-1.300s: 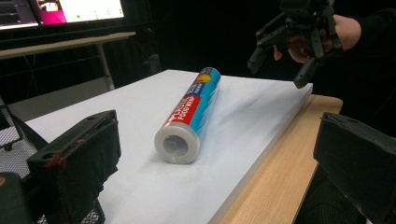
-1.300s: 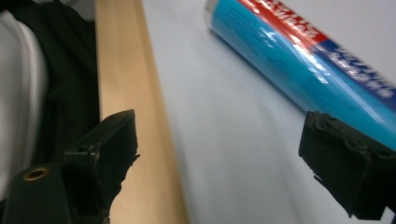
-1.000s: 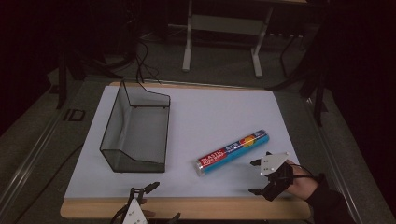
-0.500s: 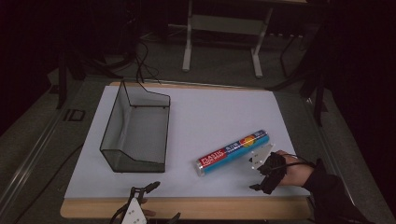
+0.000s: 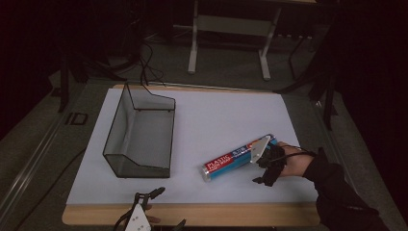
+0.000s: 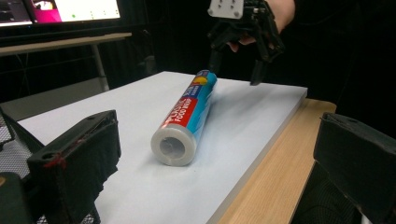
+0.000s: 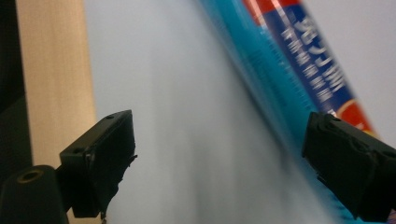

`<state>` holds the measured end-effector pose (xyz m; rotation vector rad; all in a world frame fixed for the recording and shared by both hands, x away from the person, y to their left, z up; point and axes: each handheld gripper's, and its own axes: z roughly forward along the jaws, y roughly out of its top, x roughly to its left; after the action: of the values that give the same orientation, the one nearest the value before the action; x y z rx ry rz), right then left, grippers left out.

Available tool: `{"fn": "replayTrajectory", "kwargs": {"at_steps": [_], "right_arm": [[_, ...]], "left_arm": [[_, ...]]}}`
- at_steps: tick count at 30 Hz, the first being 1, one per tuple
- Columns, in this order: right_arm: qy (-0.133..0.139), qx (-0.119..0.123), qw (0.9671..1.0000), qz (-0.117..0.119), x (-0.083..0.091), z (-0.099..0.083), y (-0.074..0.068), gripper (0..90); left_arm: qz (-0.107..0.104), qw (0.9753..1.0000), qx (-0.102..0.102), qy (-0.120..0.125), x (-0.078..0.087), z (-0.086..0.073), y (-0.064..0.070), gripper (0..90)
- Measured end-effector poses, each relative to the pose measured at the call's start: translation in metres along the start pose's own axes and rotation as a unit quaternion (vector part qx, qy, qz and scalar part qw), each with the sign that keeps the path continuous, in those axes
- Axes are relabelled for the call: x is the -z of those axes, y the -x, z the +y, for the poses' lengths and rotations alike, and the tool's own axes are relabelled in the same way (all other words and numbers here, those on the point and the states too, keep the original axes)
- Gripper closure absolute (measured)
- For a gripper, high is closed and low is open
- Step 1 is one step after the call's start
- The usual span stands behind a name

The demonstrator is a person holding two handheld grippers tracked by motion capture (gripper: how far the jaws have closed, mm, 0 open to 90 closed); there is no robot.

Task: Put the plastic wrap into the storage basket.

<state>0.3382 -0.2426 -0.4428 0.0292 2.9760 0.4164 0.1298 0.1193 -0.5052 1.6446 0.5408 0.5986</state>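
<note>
in the high view we see a white board (image 5: 221,120) on a wooden table (image 5: 192,214), and on it a roll of plastic food wrap (image 5: 235,159) lying on its side, slanted, with a black wire basket (image 5: 139,132) well apart from the roll on its left, the basket's open side facing up. the right gripper (image 5: 262,166) sits at the roll's far, right-hand end, its grey plate over that end, held by a hand (image 5: 293,161) in a dark sleeve; one jaw reaches toward the roll and the other points down toward the near edge, so the jaws stand apart. the left gripper (image 5: 144,211) lies at the table's near edge, well apart from the roll and nearer the basket's front corner, jaws spread. in the left gripper view we look between two black jaws set wide apart, with nothing between them; the roll (image 6: 184,119) lies ahead on the board, its hollow end facing us, and the right gripper (image 6: 238,51) hangs just above the roll's far end, jaws apart. in the right gripper view the jaws stand open over the board, and the roll (image 7: 299,65), blurred, runs diagonally past the right-hand jaw, partly behind it; we cannot tell whether that jaw touches it.
</note>
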Motion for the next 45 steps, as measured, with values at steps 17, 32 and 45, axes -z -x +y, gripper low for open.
{"fn": "replayTrajectory", "kwargs": {"at_steps": [17, 32, 45], "right_arm": [[-0.045, 0.025, 0.9981, -0.033, -0.018, 0.029, 0.032, 9.6], [-0.060, 0.081, 0.9946, -0.024, -0.044, 0.049, 0.046, 11.8], [-0.098, 0.118, 0.9882, 0.006, -0.081, 0.056, 0.042, 15.5]], "left_arm": [[0.002, 1.0000, 0.002, 0.000, -0.001, -0.001, -0.002, 1.2], [0.005, 1.0000, 0.007, -0.001, -0.002, -0.002, -0.004, 1.2], [0.000, 0.9999, 0.012, -0.002, -0.002, -0.002, -0.006, 1.2]]}}
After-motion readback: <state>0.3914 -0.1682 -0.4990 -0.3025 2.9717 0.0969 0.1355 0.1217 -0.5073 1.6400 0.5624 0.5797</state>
